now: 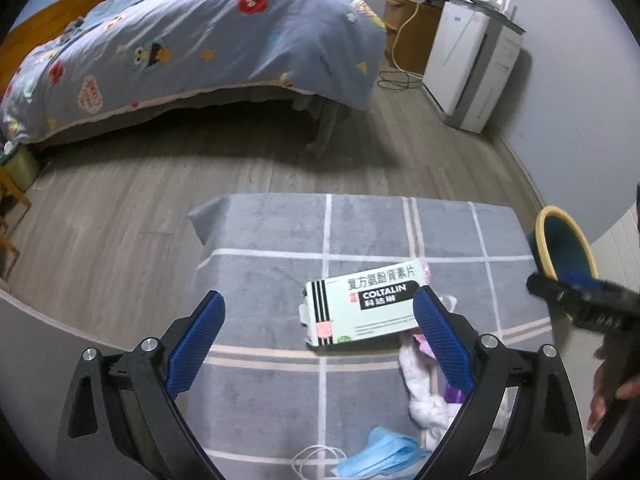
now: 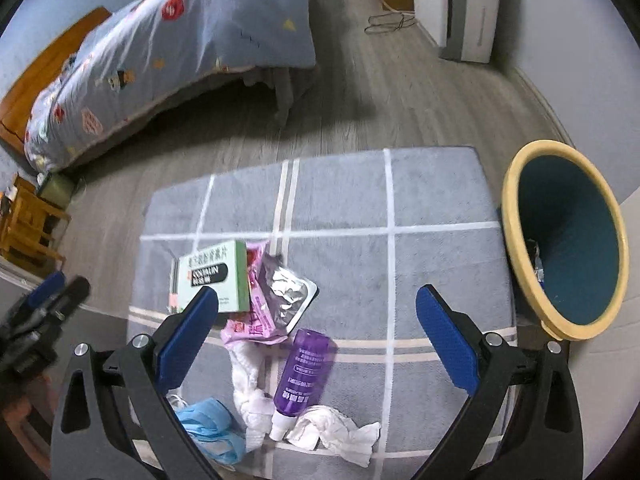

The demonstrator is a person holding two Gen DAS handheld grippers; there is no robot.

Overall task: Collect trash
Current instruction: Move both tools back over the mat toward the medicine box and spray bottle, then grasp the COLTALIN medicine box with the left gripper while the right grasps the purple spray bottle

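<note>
Both tongs gape wide, holding nothing: left tongs (image 1: 318, 314) over the cardboard medicine box (image 1: 360, 308), right tongs (image 2: 316, 310) above the purple plastic bottle (image 2: 306, 376). Crumpled tissue (image 2: 336, 434) lies on the plush rug (image 2: 432, 264); round bin (image 2: 560, 240) at three o'clock.

Medicine box (image 2: 212, 280), purple bottle (image 2: 306, 372), tissues (image 2: 336, 432), blue mask (image 2: 212, 432) on rug beside bin (image 2: 516, 240).

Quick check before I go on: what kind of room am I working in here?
Most likely a bedroom in a home. A bed with a cartoon-print quilt fills the far side, the floor is wood-look planks, and the trash lies on a grey checked rug beside a small waste bin.
</note>
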